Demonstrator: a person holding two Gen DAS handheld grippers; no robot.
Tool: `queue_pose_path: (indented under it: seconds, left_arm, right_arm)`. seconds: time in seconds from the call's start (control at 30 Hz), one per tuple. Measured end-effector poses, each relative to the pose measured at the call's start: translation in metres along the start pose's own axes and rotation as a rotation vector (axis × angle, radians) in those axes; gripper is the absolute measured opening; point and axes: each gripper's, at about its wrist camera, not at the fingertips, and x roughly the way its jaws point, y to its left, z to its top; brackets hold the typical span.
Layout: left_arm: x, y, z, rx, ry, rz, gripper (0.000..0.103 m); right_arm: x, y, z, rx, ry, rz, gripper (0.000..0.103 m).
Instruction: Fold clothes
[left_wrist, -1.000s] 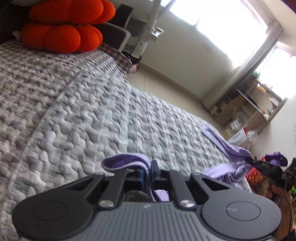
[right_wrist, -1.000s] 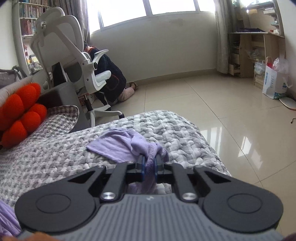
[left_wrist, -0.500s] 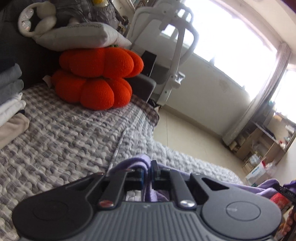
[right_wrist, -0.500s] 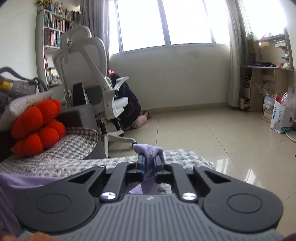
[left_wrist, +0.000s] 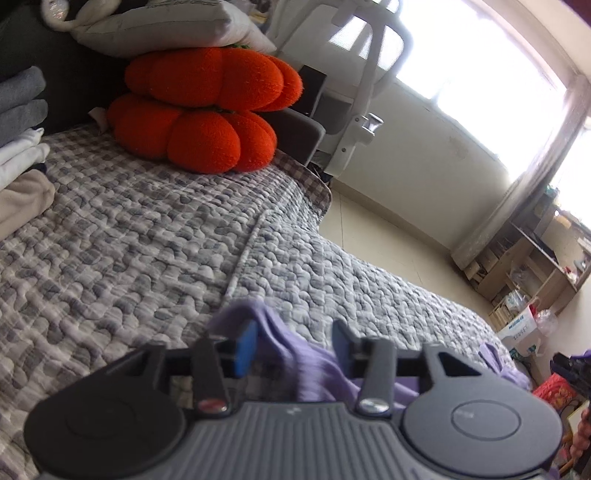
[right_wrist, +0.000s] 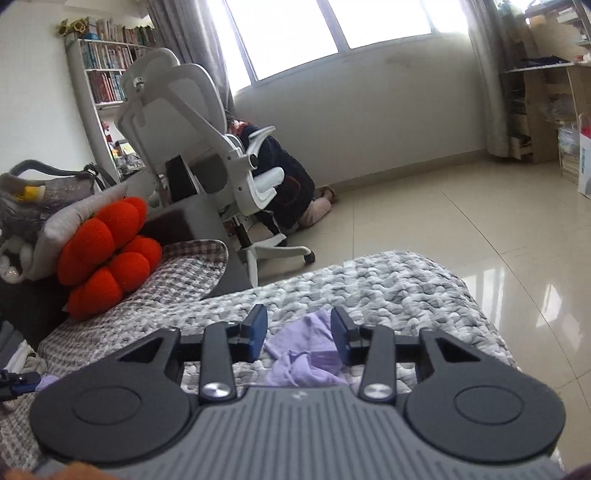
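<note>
Jaws on left gripper (left_wrist: 291, 341) and right gripper (right_wrist: 298, 332) both opening, pads clear of the purple garment (right_wrist: 308, 354), which lies between each pair on the grey quilted bed (left_wrist: 147, 240). Orange cushions (left_wrist: 199, 114) at 11 o'clock.

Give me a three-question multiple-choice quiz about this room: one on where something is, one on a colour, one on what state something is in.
1. Where does the grey pillow lie?
A. on the floor
B. on top of the orange cushions
C. on the white office chair

2. What colour is the garment on the bedspread?
A. lilac
B. green
C. black

3. How do the right gripper jaws stand?
A. clamped on cloth
B. apart, opening
C. hidden

Answers: B, it rests on them; A, the cloth is pale purple; B, a gap shows at both pads.
</note>
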Motion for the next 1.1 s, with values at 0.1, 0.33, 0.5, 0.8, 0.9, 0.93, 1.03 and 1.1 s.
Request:
queue_pose_path:
  seconds: [0.1,0.33,0.5,0.8,0.9,0.93,1.03,1.1]
  left_arm:
    - [0.008,-0.004,-0.003,0.013,0.008,0.004,0.06]
    - [0.038,-0.008,-0.01,0.005,0.069,0.007,0.064]
    - [0.047,-0.01,-0.014,-0.012,0.065,0.019,0.035]
    - [0.021,-0.012,0.009,-0.081,-0.025,-0.002,0.01]
    - [0.016,-0.01,0.019,-0.094,-0.052,-0.008,0.01]
    - [0.015,-0.008,0.022,-0.102,-0.062,-0.006,0.01]
    - [0.016,0.003,0.034,-0.135,-0.09,-0.003,0.01]
    - [0.017,0.012,0.041,-0.154,-0.105,0.007,0.009]
  right_arm:
    - [0.029,0.002,-0.006,-0.089,0.111,-0.055,0.042]
    - [0.095,0.017,-0.001,-0.167,0.256,-0.028,0.042]
    - [0.111,0.031,-0.008,-0.273,0.274,-0.105,0.008]
    - [0.052,0.031,0.032,-0.19,-0.03,-0.133,0.003]
    - [0.018,0.028,0.051,-0.149,-0.211,-0.188,0.003]
    - [0.006,0.025,0.056,-0.127,-0.269,-0.205,0.003]
    - [-0.021,0.01,0.058,-0.038,-0.39,-0.265,0.003]
    - [-0.029,-0.002,0.054,0.009,-0.426,-0.305,0.003]
